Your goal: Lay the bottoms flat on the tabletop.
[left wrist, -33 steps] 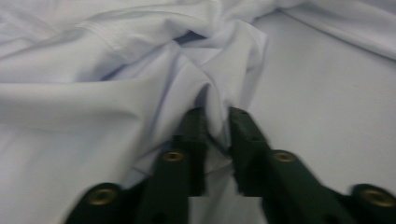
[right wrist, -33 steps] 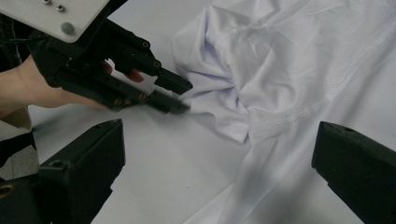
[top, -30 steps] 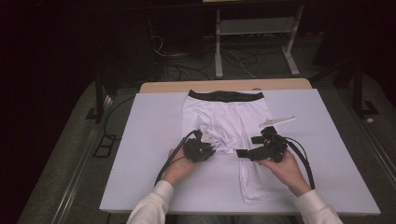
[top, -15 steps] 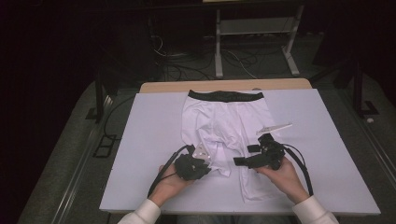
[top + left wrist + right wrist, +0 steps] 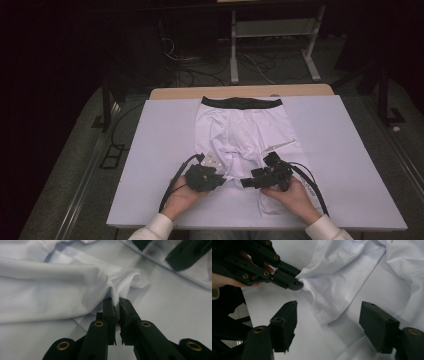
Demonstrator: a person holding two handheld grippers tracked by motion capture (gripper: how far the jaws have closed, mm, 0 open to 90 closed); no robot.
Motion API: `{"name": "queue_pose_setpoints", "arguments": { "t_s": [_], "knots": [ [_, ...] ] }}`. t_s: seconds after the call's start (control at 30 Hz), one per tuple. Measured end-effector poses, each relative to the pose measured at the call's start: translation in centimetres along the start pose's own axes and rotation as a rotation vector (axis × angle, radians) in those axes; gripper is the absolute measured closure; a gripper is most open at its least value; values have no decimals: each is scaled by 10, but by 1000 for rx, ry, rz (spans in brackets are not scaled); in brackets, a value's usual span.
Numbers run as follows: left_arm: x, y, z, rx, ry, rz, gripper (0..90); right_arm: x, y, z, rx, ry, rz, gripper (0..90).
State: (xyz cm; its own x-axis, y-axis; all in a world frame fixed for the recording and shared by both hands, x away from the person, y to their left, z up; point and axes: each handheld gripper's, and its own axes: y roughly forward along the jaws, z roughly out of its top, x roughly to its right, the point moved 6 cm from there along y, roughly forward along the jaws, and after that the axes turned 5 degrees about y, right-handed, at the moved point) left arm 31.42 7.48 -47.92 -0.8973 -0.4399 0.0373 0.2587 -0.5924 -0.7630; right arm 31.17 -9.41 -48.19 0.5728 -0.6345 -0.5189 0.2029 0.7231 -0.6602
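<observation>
Near edge: the left gripper, jaws pressed together on a fold of the white stretch-fabric shorts, pinches the near hem of the left leg. Just right of it, the right gripper stands spread; its jaws have just been closing, with the hem's corner between them but untouched. Farther off, the shorts lie flat on the white foam board, black waistband at the far edge.

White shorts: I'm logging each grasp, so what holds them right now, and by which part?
The left gripper is shut on the white shorts, pinching a leg's hem edge. The right gripper holds nothing.
</observation>
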Motion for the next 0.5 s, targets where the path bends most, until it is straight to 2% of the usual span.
{"name": "queue_pose_setpoints", "arguments": {
  "t_s": [0.2,0.3,0.5],
  "knots": [
    [-14,4,14,33,-43,-30,833,3,4,5,11,-53,-24,423],
    [-19,5,17,44,-58,-28,833,7,7,8,18,-37,-30,465],
    [-20,7,18,37,-57,-33,833,9,10,13,18,-49,-50,485]
  ]
}}
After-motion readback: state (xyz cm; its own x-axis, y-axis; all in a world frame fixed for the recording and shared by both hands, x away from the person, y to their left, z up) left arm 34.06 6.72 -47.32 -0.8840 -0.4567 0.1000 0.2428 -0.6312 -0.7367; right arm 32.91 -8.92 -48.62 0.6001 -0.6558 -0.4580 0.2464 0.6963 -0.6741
